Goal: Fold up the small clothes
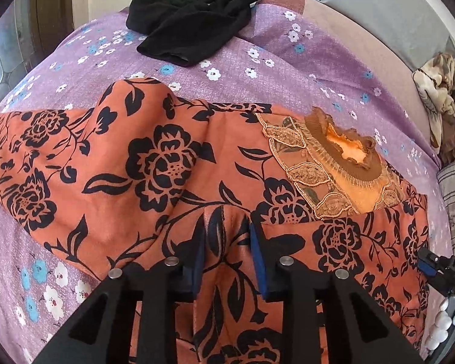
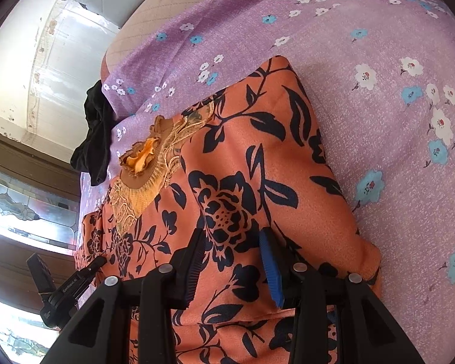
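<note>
Left claw [image 1: 227, 242] and right claw [image 2: 232, 257], each pinching a bump of the orange dress [image 1: 154, 163] (black flowers), on the purple sheet [image 1: 257, 57].

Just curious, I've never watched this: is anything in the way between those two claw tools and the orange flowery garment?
Nothing visible. The left gripper already has a ridge of the orange garment between its fingers, and the right gripper straddles it too. The black garment lies apart, farther up the bedsheet.

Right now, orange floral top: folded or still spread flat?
Partly folded. The orange floral top has both sides turned in over the body beside the frilled collar; the left claw has fabric bunched between its fingers.
</note>
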Available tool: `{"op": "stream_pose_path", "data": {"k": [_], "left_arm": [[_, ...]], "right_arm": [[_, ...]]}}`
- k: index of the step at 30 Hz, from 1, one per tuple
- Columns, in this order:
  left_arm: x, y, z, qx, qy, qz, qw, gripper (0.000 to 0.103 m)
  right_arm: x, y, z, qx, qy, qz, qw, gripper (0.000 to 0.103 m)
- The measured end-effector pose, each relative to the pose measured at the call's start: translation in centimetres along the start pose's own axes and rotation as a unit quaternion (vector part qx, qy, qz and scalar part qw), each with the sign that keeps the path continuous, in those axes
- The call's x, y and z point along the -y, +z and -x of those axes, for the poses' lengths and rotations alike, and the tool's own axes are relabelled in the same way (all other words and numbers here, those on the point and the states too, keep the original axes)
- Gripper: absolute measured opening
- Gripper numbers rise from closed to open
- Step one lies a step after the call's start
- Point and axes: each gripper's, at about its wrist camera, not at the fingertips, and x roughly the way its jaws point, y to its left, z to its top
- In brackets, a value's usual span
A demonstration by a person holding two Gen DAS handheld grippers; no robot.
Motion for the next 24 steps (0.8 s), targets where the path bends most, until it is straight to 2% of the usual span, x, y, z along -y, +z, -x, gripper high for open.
{"op": "stream_pose_path", "data": {"k": [2, 3, 4, 7, 10, 13, 14, 15, 16, 17, 18, 19, 20, 21, 23, 24], "left_arm": [[0.4, -0.1, -0.2, 0.003, 0.01, -0.013, 0.9999, 0.033], [0.6, 0.0, -0.3, 0.006, 0.016, -0.017, 0.9997, 0.03], [0.6, 0.1, -0.2, 0.01, 0.017, -0.016, 0.9997, 0.021], [0.8, 0.6, 0.6, 0.024, 0.004, -0.013, 0.9996, 0.015], [2.1, 1.5, 2.6, 0.074, 0.012, -0.041, 0.9963, 0.014], [3.4, 2.3, 4.6, 0.133, 0.03, -0.084, 0.9871, 0.015], [3.7, 2.5, 4.5, 0.14, 0.049, -0.097, 0.9841, 0.017], [3.9, 2.8, 3.8, 0.134, 0.07, -0.105, 0.983, 0.026], [3.7, 3.0, 2.5, 0.111, 0.092, -0.107, 0.9838, 0.04], [3.2, 3.2, 1.0, 0.083, 0.118, -0.103, 0.9842, 0.049], [2.6, 3.3, -0.3, 0.055, 0.142, -0.097, 0.9835, 0.056], [1.9, 3.3, -1.3, 0.031, 0.158, -0.089, 0.9829, 0.056], [1.1, 3.5, -1.6, 0.013, 0.161, -0.071, 0.9844, 0.056], [0.2, 3.8, -1.2, 0.011, 0.147, -0.047, 0.988, 0.056], [-2.0, 4.7, 0.9, 0.03, 0.113, 0.006, 0.9932, 0.056], [-3.3, 5.1, 2.3, 0.046, 0.113, 0.029, 0.9921, 0.061]], "right_arm": [[0.1, 0.0, 0.0, 0.0, 0.0, 0.0, 1.0, 0.041], [0.1, 0.0, 0.0, 0.001, 0.001, 0.0, 1.0, 0.041], [0.1, 0.0, 0.0, 0.002, 0.001, -0.001, 1.0, 0.041], [0.2, -0.1, 0.3, 0.011, 0.007, -0.011, 1.0, 0.041], [-0.2, -0.3, 1.1, 0.04, 0.028, -0.008, 0.999, 0.042], [-1.8, -0.4, 2.2, 0.077, 0.07, 0.021, 0.994, 0.042], [-2.4, -0.4, 2.3, 0.084, 0.075, 0.036, 0.993, 0.042], [-3.0, -0.6, 2.0, 0.082, 0.072, 0.052, 0.993, 0.042], [-3.4, -0.7, 1.4, 0.07, 0.058, 0.063, 0.994, 0.042], [-3.6, -0.9, 0.5, 0.053, 0.04, 0.068, 0.995, 0.042], [-3.3, -1.1, -0.8, 0.029, 0.022, 0.066, 0.997, 0.042], [-3.1, -1.3, -1.9, 0.004, 0.009, 0.061, 0.998, 0.042], [-2.9, -1.4, -2.0, 0.012, 0.012, 0.064, 0.998, 0.042], [-3.1, -1.2, -1.8, 0.017, 0.015, 0.069, 0.997, 0.041], [-3.2, -0.9, -1.6, 0.01, 0.015, 0.07, 0.997, 0.041], [-3.0, -0.8, -1.5, 0.01, 0.02, 0.065, 0.998, 0.042]]}}
